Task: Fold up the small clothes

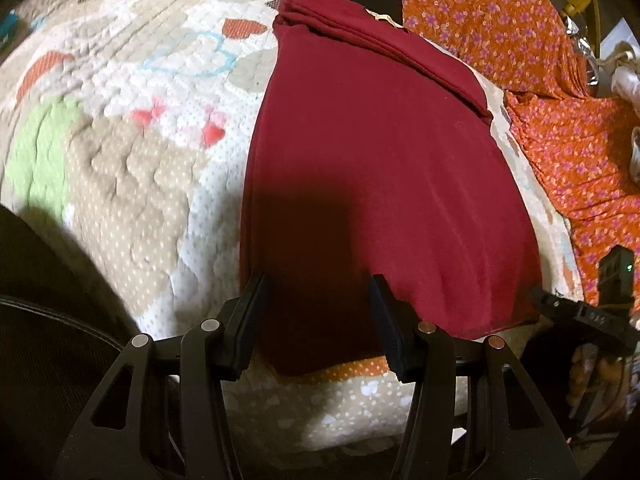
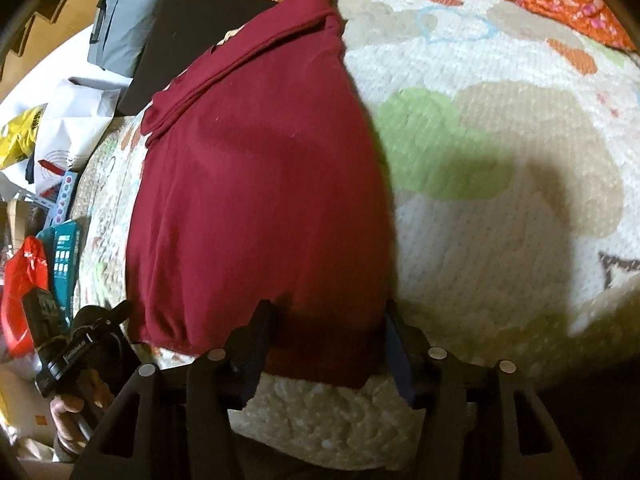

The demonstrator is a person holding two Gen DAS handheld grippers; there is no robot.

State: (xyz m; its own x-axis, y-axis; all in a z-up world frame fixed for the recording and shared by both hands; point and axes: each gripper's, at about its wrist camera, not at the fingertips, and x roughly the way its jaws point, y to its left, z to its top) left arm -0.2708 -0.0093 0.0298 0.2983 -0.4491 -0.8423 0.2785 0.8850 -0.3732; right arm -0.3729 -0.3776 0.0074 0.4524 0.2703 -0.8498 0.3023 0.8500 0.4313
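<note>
Both grippers sit at the near hem of the maroon garment (image 1: 372, 184), jaws apart and clamped on nothing. Left gripper (image 1: 318, 292) stands at six o'clock in its own view, its fingers (image 1: 252, 312) straddling the near left corner of the cloth, the pads clear of it as far as can be seen. Right gripper (image 2: 330, 320) likewise brackets the near right corner in the right wrist view, with the fabric lying slack between the fingers (image 2: 258, 344) and not pinched

Beyond the jaws the garment runs from six toward twelve o'clock across the quilted bedspread (image 1: 132, 160), already narrowed into a long panel, with layered folded edges bunched at the far end around one o'clock. By its drape it looks like thin, soft knit: light, limp, prone to sag and slide over itself, not fragile. A judgement: grip it at the two near corners through all the layers, close to the hem, so that no under-layer drops out, and keep both corners level while carrying them toward the far end

Farther off, at two o'clock in the left view, lies an orange floral cloth (image 1: 500, 24), just beside the garment's far edge
</note>
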